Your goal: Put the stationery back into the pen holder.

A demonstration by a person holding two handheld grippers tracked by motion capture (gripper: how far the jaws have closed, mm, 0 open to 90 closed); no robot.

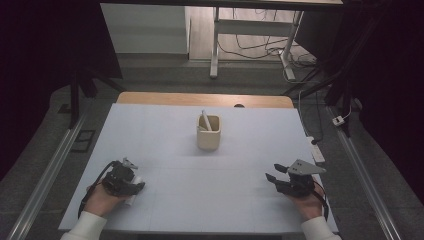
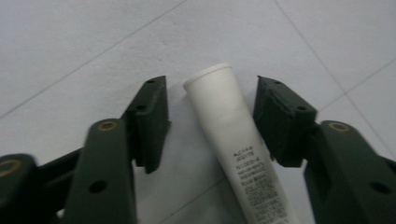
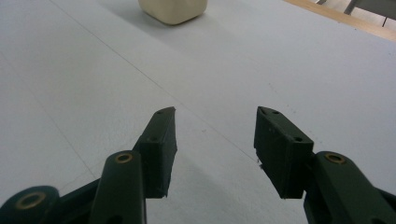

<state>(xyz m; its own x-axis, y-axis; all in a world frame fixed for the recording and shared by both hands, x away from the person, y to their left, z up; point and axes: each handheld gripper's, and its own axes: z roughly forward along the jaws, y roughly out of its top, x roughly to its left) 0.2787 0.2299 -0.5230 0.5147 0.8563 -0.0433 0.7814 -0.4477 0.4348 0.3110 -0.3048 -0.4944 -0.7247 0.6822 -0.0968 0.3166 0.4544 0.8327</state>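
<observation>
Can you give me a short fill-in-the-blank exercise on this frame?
1. The white plastic tube lies between the open jaws of the ____ gripper.
2. The beige square cup holds one white ____.
3. The jaws of the right gripper stand ____, with nothing between them.

Missing words: left; tube; open

My left gripper is covering most of the white tube in the high view — just an end is peeking out beside it. In the left gripper view the tube's lower end is running off the bottom edge, its print too small to read. The cream cup is getting cropped by the top edge of the right gripper view.
</observation>
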